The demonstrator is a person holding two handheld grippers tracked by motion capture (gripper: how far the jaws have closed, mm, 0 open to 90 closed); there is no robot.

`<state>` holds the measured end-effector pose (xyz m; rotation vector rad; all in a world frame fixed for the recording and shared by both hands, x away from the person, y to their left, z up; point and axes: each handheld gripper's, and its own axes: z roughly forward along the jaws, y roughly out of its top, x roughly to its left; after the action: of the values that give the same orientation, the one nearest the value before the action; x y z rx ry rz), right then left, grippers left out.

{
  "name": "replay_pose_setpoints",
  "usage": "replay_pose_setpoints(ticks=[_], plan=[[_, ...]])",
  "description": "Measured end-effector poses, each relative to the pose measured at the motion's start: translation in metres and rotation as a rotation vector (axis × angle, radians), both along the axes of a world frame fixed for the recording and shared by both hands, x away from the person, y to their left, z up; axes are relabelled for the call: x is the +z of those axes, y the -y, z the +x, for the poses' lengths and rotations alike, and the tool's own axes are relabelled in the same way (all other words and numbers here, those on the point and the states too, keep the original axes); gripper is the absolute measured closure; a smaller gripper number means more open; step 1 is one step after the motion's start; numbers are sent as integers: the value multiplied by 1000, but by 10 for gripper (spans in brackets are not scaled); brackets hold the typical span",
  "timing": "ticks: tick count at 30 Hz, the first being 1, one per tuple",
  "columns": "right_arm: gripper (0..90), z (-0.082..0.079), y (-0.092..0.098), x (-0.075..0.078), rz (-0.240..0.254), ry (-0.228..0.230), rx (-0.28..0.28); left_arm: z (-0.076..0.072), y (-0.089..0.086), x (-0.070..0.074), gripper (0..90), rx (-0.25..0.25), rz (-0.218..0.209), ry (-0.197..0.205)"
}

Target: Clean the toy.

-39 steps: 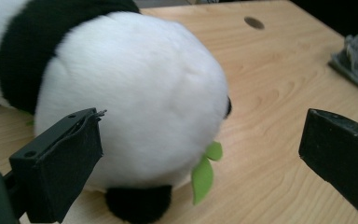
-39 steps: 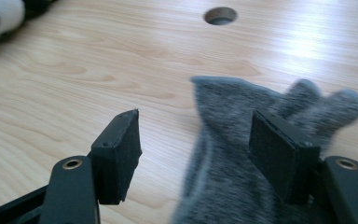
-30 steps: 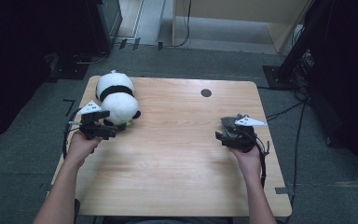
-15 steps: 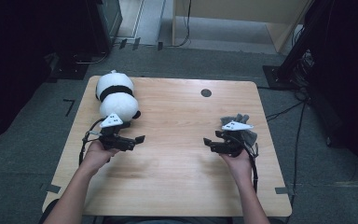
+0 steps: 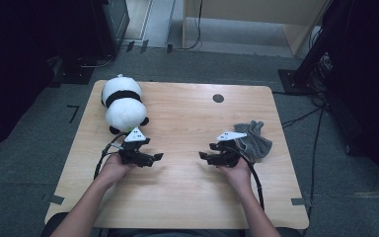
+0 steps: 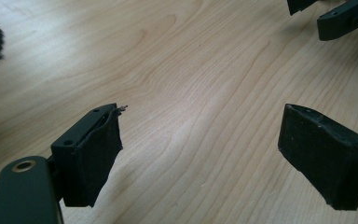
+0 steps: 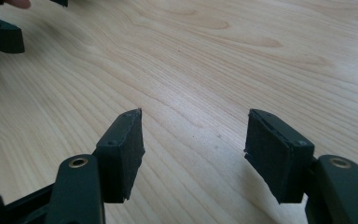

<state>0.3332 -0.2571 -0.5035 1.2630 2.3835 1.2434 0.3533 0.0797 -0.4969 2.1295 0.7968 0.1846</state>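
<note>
At the centre of the high view, the left claw and right claw are facing each other low over the wooden bench, both gaping with nothing between their jaws, the left having just been closing. A plush panda is lying at upper left behind the left claw, and a grey cloth is sitting just right of the right claw.

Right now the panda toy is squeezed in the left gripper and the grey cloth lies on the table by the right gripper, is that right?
Not quite. The left gripper holds nothing: the left gripper view shows bare wood between its open jaws, and the high view shows the panda toy lying apart behind it. The grey cloth does lie on the table by the right gripper.
</note>
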Motion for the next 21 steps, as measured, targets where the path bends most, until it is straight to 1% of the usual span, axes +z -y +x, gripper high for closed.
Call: replay_pose_setpoints(ticks=[1,2,4,6,7,9,10,12,14,16,17,18,21], plan=[[374,1,-3,-2,-10,2,2,0,0,0,131,0,0,0],[374,1,-5,-4,-15,4,3,1,1,-3,131,-4,13,-9],[373,3,-10,-7,-24,1,7,2,2,-6,128,-6,25,-22],[369,3,-15,-11,-45,-1,19,2,4,-9,127,-14,38,-22],[367,2,-18,-14,-63,29,25,2,5,-10,127,-17,43,-23],[366,1,-23,-14,-93,53,45,2,9,-15,125,-28,57,-31],[361,1,-26,-15,-93,61,45,2,10,-16,125,-31,64,-35],[340,0,-29,-16,-97,77,48,1,13,-19,115,-54,84,-12],[312,-2,-32,-18,-110,104,57,0,15,-19,115,-60,73,-17],[289,-2,-36,-19,-133,116,71,0,15,-20,114,-59,67,-12],[274,-3,-37,-19,-145,121,73,0,15,-20,114,-63,81,3],[255,-3,-39,-19,-155,129,85,-1,15,-21,114,-61,87,10],[236,-3,-40,-19,-154,119,82,-3,18,-21,114,-62,111,27]])
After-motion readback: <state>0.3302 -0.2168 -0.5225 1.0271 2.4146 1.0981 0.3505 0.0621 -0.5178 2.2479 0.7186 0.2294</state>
